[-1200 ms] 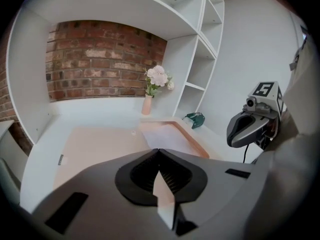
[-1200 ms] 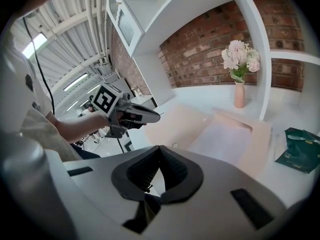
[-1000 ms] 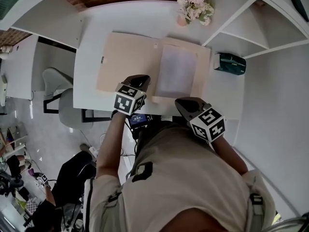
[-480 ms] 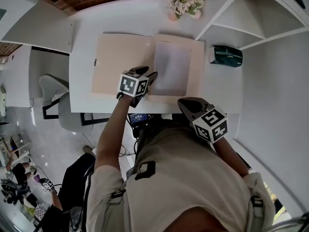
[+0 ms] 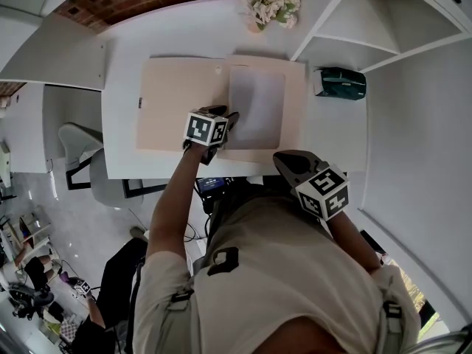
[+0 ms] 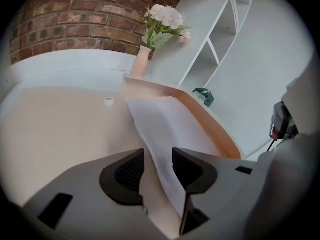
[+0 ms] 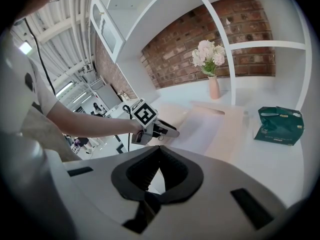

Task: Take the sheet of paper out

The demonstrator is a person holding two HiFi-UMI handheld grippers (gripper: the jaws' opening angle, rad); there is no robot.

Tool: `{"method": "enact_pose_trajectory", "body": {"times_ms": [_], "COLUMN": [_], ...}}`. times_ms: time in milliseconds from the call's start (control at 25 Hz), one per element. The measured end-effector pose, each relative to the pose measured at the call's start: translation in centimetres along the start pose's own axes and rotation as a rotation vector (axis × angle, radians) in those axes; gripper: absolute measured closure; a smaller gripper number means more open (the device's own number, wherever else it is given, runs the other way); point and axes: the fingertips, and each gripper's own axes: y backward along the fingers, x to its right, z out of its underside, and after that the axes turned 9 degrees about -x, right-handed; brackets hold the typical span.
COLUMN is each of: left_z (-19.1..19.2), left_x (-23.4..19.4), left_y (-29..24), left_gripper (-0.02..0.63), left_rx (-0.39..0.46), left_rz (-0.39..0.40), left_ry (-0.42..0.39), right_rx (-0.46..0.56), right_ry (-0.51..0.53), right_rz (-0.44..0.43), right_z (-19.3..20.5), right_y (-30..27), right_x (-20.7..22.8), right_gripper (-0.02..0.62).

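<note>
The room is bright. Soft white light falls all over the desk (image 5: 122,72), so it almost glows, and the shadows are thin and pale. The paper (image 5: 256,108) looks a bit grey next to it. The brick wall (image 6: 75,19) is darker. A lamp (image 7: 25,48) shines high up in the right gripper view. Every view is round like a fish's eye. The straight shelves (image 5: 383,28) bend, and both gripper views go black at the corners. Up close the grey jaws look fuzzy, but the flowers (image 6: 164,16) look sharp.
</note>
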Motion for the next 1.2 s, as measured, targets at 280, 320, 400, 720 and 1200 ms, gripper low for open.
{"method": "enact_pose_trajectory", "body": {"times_ms": [280, 320, 400, 720, 1200], "left_z": [0.1, 0.1, 0.3, 0.2, 0.3], "left_x": [-0.2, -0.2, 0.0, 0.3, -1.0], "left_y": [-0.2, -0.2, -0.3, -0.5, -0.4], "left_gripper": [0.441, 0.443, 0.445, 0.458, 0.554], "left_rx": [-0.023, -0.031, -0.049, -0.058, -0.08], "left_rz": [-0.041, -0.052, -0.075, -0.061, -0.133], "left_ry": [-0.043, -0.061, -0.102, -0.117, -0.094], "right_rx": [-0.003, -0.005, -0.005, -0.002, -0.002], "right_ry": [0.005, 0.007, 0.013, 0.011, 0.009], "right_rz": [-0.01, -0.012, -0.014, -0.008, -0.012], "right_z": [-0.5, -0.6, -0.7, -0.7, -0.4], "right_y": [0.0, 0.0, 0.0, 0.0, -0.5], "right_x": [-0.3, -0.5, -0.7, -0.9, -1.7], "right_gripper": [0.577, 0.577, 0.577, 0.577, 0.577]}}
